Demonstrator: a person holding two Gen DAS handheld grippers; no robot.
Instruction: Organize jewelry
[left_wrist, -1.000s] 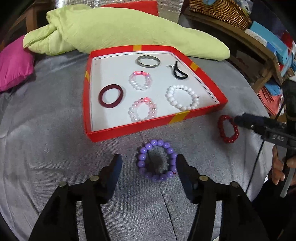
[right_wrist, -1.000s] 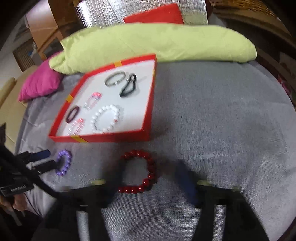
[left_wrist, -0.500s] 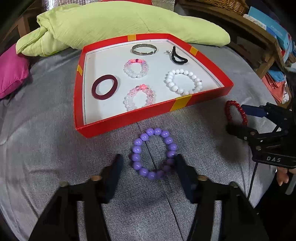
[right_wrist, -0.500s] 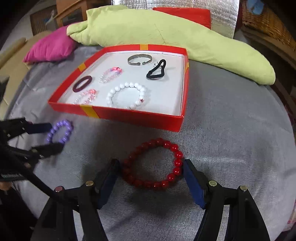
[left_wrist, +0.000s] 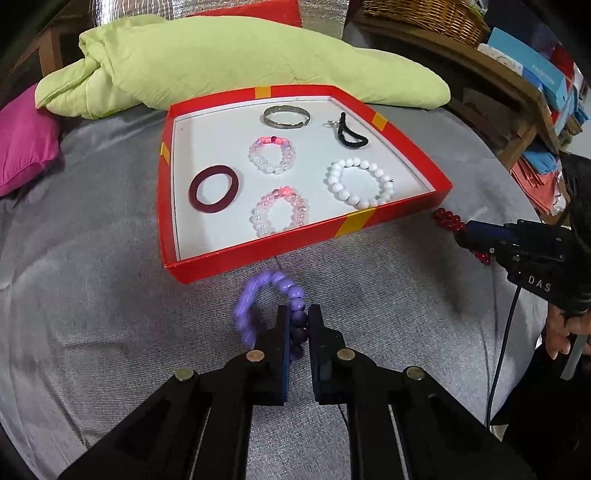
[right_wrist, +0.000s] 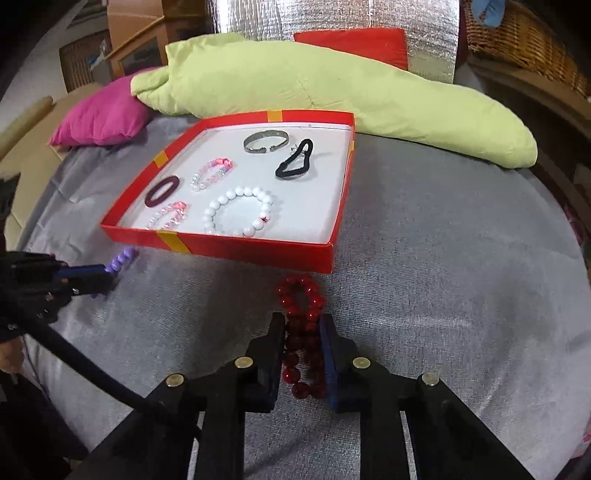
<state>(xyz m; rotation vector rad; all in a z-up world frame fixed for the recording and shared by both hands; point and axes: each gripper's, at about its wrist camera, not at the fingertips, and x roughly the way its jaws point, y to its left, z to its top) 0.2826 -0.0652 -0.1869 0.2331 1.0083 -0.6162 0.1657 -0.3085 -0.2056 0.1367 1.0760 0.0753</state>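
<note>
My left gripper (left_wrist: 298, 317) is shut on a purple bead bracelet (left_wrist: 284, 288), which stands up blurred just in front of the red tray (left_wrist: 258, 254). My right gripper (right_wrist: 303, 328) is shut on a red bead bracelet (right_wrist: 301, 295), squeezed narrow between the pads, close to the tray's front wall (right_wrist: 258, 251). The tray holds a white bead bracelet (left_wrist: 358, 182), two pink-white bracelets (left_wrist: 279, 216), a maroon ring (left_wrist: 214, 188), a silver bangle (left_wrist: 286, 116) and a black hair tie (left_wrist: 351, 136). The right gripper also shows in the left wrist view (left_wrist: 465, 232), the left one in the right wrist view (right_wrist: 107, 275).
The tray lies on a grey cloth surface (right_wrist: 443, 258). A light green folded blanket (left_wrist: 240, 59) and a magenta cushion (left_wrist: 22, 144) lie behind it. Wooden shelves with a wicker basket (left_wrist: 424, 14) stand at the back right.
Both grippers have closed from open: the left on the purple bracelet, the right on the red one. The purple bracelet now stands up off the cloth; the red one is pinched narrow.
</note>
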